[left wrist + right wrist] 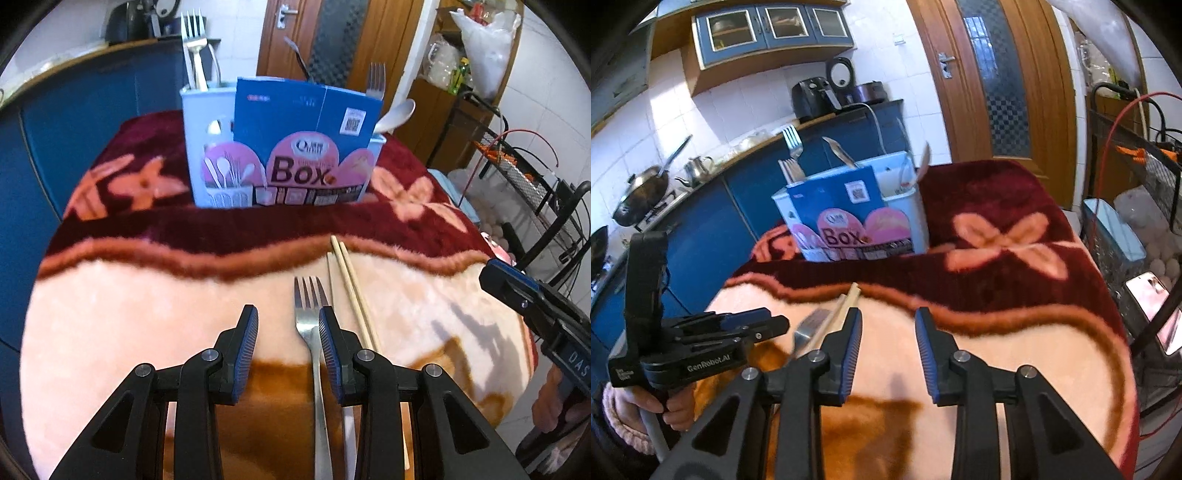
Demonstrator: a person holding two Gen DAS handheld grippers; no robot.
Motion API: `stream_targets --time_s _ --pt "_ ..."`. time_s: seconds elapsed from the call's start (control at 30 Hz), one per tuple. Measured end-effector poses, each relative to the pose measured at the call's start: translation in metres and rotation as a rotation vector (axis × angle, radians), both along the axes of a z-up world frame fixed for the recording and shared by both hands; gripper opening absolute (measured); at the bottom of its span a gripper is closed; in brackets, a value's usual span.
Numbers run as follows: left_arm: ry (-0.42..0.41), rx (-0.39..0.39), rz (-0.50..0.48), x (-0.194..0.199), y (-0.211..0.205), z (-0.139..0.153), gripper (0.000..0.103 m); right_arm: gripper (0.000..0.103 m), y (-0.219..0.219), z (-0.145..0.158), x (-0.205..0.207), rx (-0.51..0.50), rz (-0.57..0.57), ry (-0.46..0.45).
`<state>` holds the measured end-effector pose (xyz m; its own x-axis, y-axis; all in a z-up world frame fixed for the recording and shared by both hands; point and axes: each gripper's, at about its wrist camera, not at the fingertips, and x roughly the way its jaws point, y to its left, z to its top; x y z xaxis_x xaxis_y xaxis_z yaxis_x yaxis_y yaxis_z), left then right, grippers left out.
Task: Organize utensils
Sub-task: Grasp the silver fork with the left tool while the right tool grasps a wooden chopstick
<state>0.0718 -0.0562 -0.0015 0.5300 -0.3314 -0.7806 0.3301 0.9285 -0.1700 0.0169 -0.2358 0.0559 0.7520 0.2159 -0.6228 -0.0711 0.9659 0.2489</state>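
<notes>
Both the left hand-held gripper (288,314) and right hand-held gripper (888,317) are spread, holding nothing, above fork (308,314) and chopsticks (351,280) on the blanket (147,314).

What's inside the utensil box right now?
Utensil box holds upright forks, another fork, a white spoon and a dark handle. Its walls and label hide everything lower.
</notes>
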Motion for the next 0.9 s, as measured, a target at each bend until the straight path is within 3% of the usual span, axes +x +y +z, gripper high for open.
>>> stream_targets --time_s 0.23,0.53,0.7,0.9 --pt "0.050 0.024 0.005 0.009 -0.006 -0.014 0.036 0.033 -0.007 -0.013 0.000 0.020 -0.005 0.028" --pt "0.111 -0.044 -0.004 0.016 -0.006 -0.017 0.037 0.034 -0.013 -0.019 0.000 0.045 -0.012 0.033" --pt "0.150 -0.122 -0.020 0.019 -0.006 -0.019 0.010 0.034 -0.014 -0.018 0.000 0.045 -0.009 0.032" --pt "0.136 -0.149 -0.036 0.015 -0.007 -0.016 0.003 0.034 -0.014 -0.018 0.000 0.042 -0.008 0.034"
